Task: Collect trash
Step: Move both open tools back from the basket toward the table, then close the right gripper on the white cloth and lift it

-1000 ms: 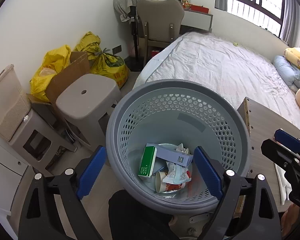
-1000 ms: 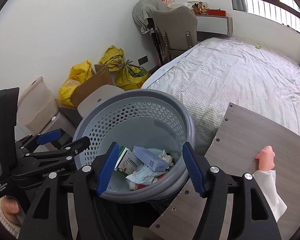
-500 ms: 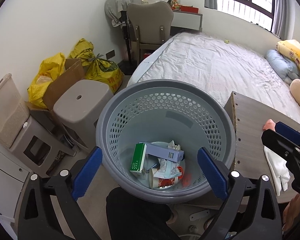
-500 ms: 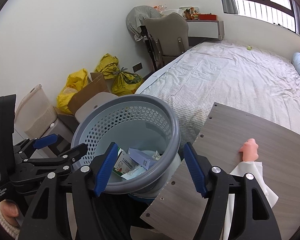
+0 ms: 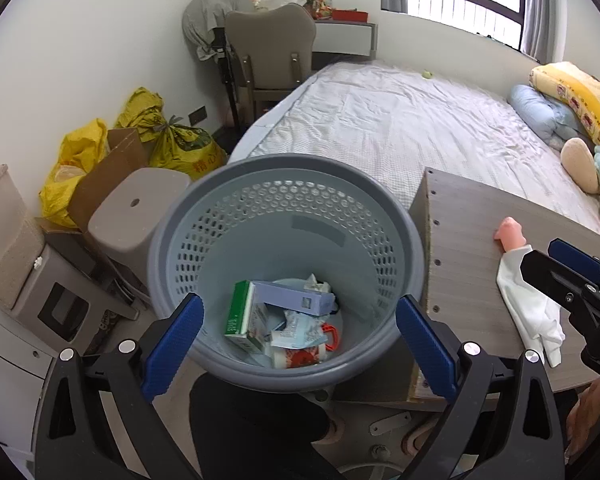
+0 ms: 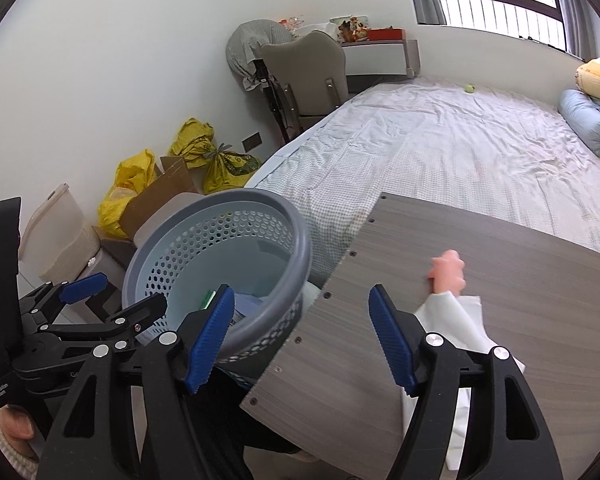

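Observation:
A grey perforated basket (image 5: pixel 284 184) stands beside the wooden table (image 5: pixel 472 240) and holds several pieces of trash: a green box (image 5: pixel 238 314), a blue box (image 5: pixel 296 298) and crumpled wrappers (image 5: pixel 300 332). My left gripper (image 5: pixel 296 340) is open and empty, its jaws spread over the basket's near rim. My right gripper (image 6: pixel 300 336) is open and empty over the table's left edge, between the basket (image 6: pixel 220 232) and a white cloth (image 6: pixel 456 320) with a pink doll hand (image 6: pixel 446 270). The cloth also shows in the left wrist view (image 5: pixel 528 304).
A bed (image 5: pixel 400 120) lies behind the table. A grey stool (image 5: pixel 132 212), a cardboard box (image 5: pixel 112 168), yellow bags (image 5: pixel 76 164) and a white bin (image 5: pixel 4 236) stand left of the basket. A chair (image 5: pixel 272 52) and desk stand at the far wall.
Both grippers have pulled back and swung right. The basket now looks smaller and sits further left, and more of the table, the cloth and the pink doll hand has come into view.

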Demonstrator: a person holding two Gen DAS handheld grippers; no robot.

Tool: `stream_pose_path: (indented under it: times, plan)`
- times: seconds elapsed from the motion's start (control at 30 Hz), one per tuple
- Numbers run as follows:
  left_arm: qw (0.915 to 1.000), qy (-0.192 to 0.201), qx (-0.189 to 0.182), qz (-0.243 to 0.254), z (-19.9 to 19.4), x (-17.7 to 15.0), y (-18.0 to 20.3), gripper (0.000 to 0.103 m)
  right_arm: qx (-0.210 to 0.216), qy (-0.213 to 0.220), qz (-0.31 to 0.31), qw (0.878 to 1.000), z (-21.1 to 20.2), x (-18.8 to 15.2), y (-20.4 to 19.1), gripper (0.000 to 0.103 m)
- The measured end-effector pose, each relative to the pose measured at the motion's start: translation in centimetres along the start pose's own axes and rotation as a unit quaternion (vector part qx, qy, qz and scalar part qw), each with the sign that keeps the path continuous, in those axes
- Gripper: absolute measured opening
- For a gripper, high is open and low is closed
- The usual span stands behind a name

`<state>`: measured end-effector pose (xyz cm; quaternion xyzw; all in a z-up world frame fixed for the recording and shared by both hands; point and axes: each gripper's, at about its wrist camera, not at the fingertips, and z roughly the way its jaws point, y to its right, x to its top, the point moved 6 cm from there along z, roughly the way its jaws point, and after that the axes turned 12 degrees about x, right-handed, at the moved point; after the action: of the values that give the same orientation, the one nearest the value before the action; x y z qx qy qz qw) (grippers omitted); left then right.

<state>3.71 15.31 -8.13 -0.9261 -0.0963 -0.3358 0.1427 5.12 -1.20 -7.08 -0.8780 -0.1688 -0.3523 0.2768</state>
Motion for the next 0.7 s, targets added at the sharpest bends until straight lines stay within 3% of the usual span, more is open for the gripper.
stream_pose_path:
  times: [0.47,0.7]
  plan:
    - [0.9986,-0.009,-0.048,0.021,-0.3,-1.4,5.7,0.095,-0.080,-0.025,0.045,0.995,-2.6,-4.3,7.3,0.068]
    - [0.9979,-0.013,-0.056,0.029,-0.1,-1.5,7.7,0.095,-0.097,-0.045,0.050,0.993,-2.5,-5.9,9.6,0.068]
